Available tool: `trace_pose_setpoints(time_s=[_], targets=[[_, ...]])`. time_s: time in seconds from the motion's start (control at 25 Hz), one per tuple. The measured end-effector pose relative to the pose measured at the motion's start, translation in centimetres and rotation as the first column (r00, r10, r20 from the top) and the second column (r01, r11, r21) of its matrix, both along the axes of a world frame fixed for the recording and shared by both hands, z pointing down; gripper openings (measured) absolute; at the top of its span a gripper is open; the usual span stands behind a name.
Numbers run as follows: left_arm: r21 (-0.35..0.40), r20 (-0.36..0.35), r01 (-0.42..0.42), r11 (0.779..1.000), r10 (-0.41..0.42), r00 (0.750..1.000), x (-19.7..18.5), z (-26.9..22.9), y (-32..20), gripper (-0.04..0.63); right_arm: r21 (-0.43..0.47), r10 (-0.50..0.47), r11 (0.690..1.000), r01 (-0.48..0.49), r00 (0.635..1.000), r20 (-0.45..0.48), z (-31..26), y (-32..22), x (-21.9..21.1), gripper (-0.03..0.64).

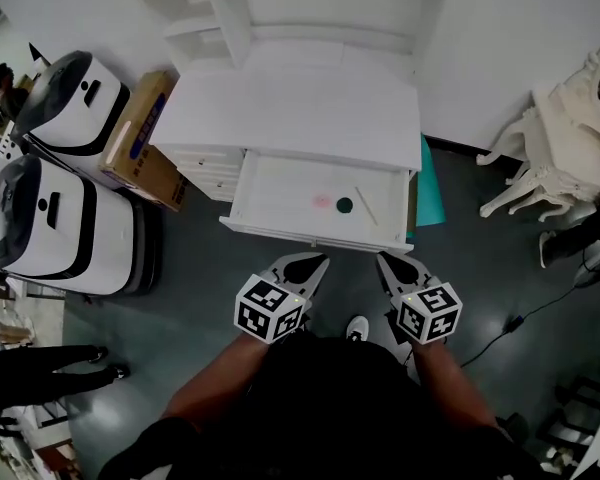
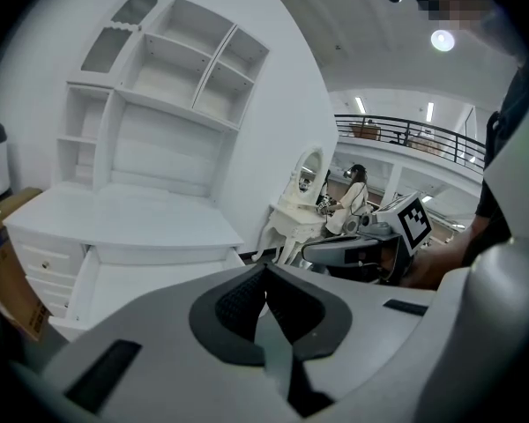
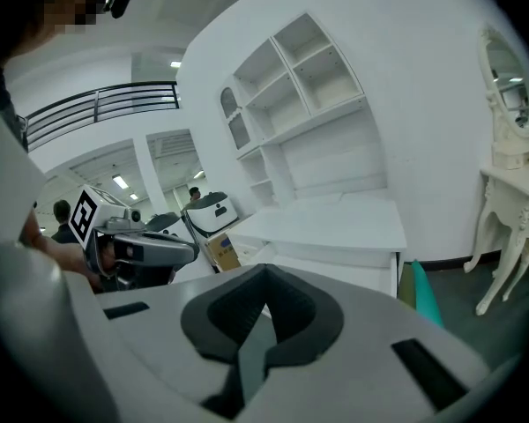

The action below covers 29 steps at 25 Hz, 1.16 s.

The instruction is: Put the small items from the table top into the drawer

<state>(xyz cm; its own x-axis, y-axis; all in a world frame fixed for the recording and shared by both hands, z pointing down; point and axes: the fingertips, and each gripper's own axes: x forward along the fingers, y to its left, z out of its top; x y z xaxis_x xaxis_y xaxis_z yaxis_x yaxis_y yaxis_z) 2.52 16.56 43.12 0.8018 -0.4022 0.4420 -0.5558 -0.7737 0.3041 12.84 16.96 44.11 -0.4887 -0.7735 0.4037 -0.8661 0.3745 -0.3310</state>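
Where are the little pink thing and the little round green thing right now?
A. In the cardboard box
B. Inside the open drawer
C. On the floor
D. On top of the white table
B: the pink thing and the round green thing lie on the white bottom of the open drawer, next to a thin stick.

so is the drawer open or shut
Open: the drawer is pulled out below the table top, its inside showing a pink item, a dark round item and a thin stick.
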Motion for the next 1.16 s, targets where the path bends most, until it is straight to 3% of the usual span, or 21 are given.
trace_pose_setpoints(time_s=[0.48,1.16], targets=[[-0.014,-0.014,-0.054,0.998,0.054,0.998,0.2,0.4,1.1,0.009,-0.006,0.010,1.000,-0.010,0.998,-0.057,0.7,1.2,-0.6,0.023],[-0.009,-0.006,-0.059,0.998,0.059,0.998,-0.8,0.2,0.5,0.009,-0.011,0.019,1.000,-0.020,0.998,-0.068,1.0,0.8,-0.8,0.023]])
